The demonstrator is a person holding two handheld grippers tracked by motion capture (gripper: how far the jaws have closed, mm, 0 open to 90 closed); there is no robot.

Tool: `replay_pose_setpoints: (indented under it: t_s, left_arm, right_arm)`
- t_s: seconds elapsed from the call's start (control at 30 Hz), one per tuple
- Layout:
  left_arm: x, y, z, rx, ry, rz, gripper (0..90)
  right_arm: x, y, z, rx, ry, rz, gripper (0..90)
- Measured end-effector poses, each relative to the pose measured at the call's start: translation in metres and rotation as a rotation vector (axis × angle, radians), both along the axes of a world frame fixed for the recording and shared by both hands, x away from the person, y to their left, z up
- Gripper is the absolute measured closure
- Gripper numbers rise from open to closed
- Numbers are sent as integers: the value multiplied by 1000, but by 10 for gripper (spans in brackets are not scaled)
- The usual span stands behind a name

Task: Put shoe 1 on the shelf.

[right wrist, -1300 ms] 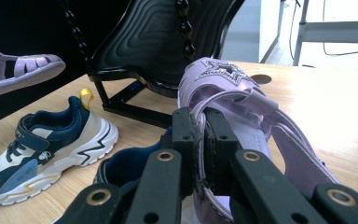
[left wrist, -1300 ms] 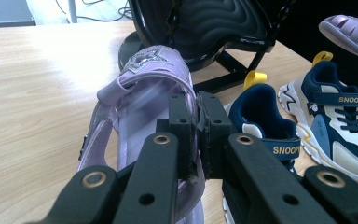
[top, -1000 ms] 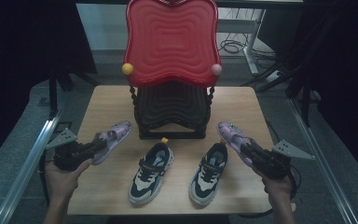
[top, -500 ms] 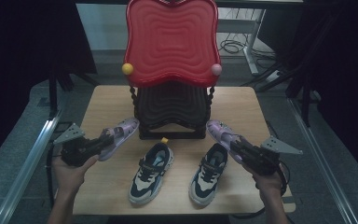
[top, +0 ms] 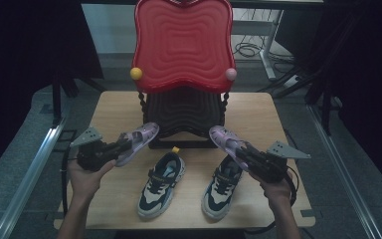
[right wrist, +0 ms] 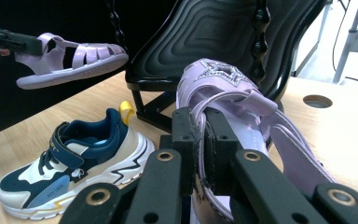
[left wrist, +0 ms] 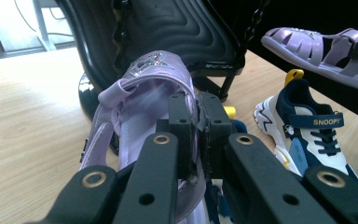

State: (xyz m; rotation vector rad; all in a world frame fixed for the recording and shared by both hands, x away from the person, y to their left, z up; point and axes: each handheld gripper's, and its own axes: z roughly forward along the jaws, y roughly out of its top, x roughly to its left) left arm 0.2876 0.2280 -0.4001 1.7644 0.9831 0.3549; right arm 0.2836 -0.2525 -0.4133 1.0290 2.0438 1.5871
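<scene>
While both hands hover above the wooden table point(top: 114, 112), the left gripper point(top: 121, 148) is clamped on a lilac sandal point(top: 138, 142), its toe aimed at the black shoe rack point(top: 184, 117) just ahead. Opposite, the right gripper point(top: 242, 152) pinches the matching sandal point(top: 225, 139), also lifted, toe toward that rack. Between and below the grippers sit two navy-and-white sneakers point(top: 161, 183), side by side.

One word could be read — "SNOOPY", in yellow letters on the dark strap of the navy-and-white sneaker point(left wrist: 314, 135) — nothing else was legible.
</scene>
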Motion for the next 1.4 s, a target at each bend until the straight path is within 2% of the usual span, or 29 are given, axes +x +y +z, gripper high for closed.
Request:
replay_pose_setpoints:
  t_s: [0.17,0.43,0.8,1.07,1.4]
  left_arm:
    - [9,-13,0,-2,-5,-19,854]
    - [19,-24,0,-23,-10,-39,854]
    - [29,-30,-4,-30,-3,-43,853]
    - [35,-33,0,-27,-7,-40,852]
    - [41,-37,-2,-33,-7,-36,852]
  right_arm:
    - [5,7,-1,6,6,5,846]
    - [15,22,-1,12,9,11,846]
    - [26,43,2,9,7,23,846]
    - [33,54,6,21,-6,24,846]
    - [39,56,4,37,-5,3,846]
